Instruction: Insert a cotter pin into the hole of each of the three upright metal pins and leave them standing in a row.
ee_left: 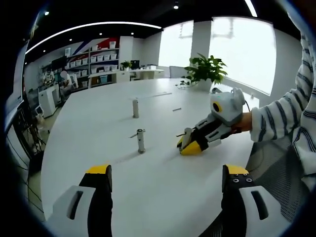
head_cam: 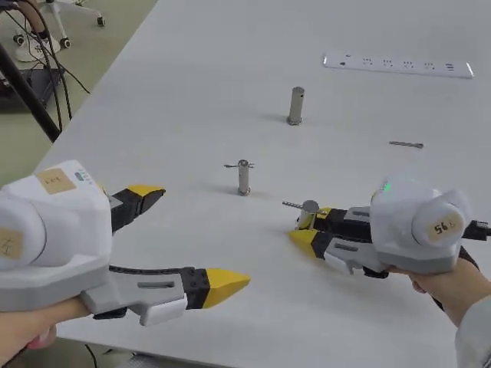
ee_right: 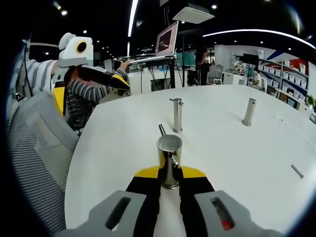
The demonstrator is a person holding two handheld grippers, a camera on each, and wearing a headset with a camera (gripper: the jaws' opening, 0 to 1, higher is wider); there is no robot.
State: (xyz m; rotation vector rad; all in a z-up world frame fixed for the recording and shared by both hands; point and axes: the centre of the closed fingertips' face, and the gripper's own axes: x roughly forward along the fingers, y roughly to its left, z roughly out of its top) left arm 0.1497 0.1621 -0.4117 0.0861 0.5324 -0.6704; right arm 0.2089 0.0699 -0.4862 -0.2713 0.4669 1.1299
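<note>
Three metal pins stand on the white table (head_cam: pixel 192 92). The far pin (head_cam: pixel 296 105) (ee_left: pixel 136 107) (ee_right: pixel 249 112) has nothing in its hole. The middle pin (head_cam: pixel 244 178) (ee_left: pixel 141 140) (ee_right: pixel 177 114) carries a cotter pin across its top. My right gripper (head_cam: pixel 311 224) (ee_left: pixel 191 146) (ee_right: pixel 169 174) is shut on the near pin (head_cam: pixel 308 214) (ee_left: pixel 186 138) (ee_right: pixel 169 157), which stands upright with a cotter pin through it. A loose cotter pin (head_cam: pixel 406 144) (ee_left: pixel 176 109) (ee_right: pixel 296 171) lies flat on the table. My left gripper (head_cam: pixel 192 239) (ee_left: pixel 167 173) hangs open near the front left, holding nothing.
A white power strip (head_cam: pixel 399 65) lies at the table's far right. Office chairs and cables (head_cam: pixel 38 46) stand on the floor beyond the left edge. A potted plant (ee_left: pixel 205 71) sits at one end of the table.
</note>
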